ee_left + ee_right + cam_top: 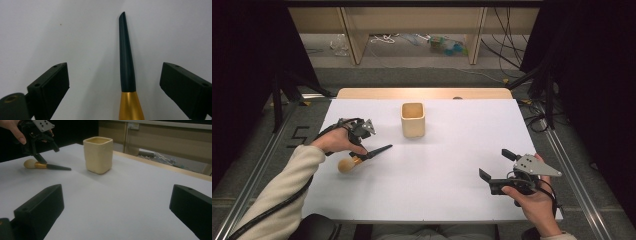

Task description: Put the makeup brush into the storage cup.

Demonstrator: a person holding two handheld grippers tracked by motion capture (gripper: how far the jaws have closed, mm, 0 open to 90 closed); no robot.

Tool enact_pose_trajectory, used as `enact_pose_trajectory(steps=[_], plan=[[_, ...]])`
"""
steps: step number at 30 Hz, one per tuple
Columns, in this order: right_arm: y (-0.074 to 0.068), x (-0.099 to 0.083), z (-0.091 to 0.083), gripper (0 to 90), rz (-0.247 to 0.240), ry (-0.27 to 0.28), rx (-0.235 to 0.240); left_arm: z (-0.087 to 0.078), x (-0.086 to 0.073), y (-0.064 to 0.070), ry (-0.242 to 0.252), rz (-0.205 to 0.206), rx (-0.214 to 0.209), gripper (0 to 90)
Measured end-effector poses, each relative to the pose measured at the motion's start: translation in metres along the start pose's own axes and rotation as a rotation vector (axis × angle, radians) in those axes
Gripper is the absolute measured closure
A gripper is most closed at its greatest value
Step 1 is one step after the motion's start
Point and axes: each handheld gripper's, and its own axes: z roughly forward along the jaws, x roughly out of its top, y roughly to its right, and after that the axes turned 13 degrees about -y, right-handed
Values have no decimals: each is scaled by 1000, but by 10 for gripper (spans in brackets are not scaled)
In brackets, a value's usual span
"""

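Step in hand, as judged: pickup of the makeup brush [362,157], grasp not yet made.

Brush lies flat on the white worktop [437,170], left of centre. Fluffy tan head points toward the person's side; gold ferrule, then black tapered handle running out to the right toward the middle of the worktop. A cream square cup [413,119] stands upright farther back, well apart from the brush and open at the top.

Left claw [364,150] is down over the brush near the ferrule. In the left gripper view the jaws stand spread, one on each side of the handle [126,57], neither touching it. The handle sits a little nearer the right-hand jaw in that view than the other. Gold ferrule [130,106] is at the bottom edge, so the jaws bracket the thick end of the handle.

Right claw [498,170] is held over the near right part of the worktop, jaws spread, nothing between them. Its own view looks across to the cup [98,154] and the brush [45,165] beyond.

Next move calls for: closing the left jaws squarely on the handle just beyond the ferrule, then lifting. The handle is thin, round and tapered, so it may roll or slip if pinched off-centre. The cup looks the likely destination, handle or head down I cannot say.
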Motion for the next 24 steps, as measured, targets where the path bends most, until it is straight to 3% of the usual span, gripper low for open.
enact_pose_trajectory(steps=[6,10,15,17,20,21,23,24], plan=[[0,0,0,4,1,0,-1,3,-2,2,-28,18,-29,153],[0,0,0,4,-2,-1,-3,4,-3,1,-78,43,-48,159],[0,0,0,4,-1,0,-2,6,-5,1,-109,44,-54,166],[0,0,0,4,-2,0,-3,7,-6,4,-117,14,-76,172],[0,0,0,4,-2,-1,-4,9,-6,4,-124,18,-75,182],[0,0,1,4,-1,0,-3,9,-6,2,-128,38,-69,182],[0,0,0,5,-3,-2,-3,10,-7,6,-132,-1,-98,182],[0,0,0,4,-2,-1,-2,11,-7,5,-132,2,-96,182]])
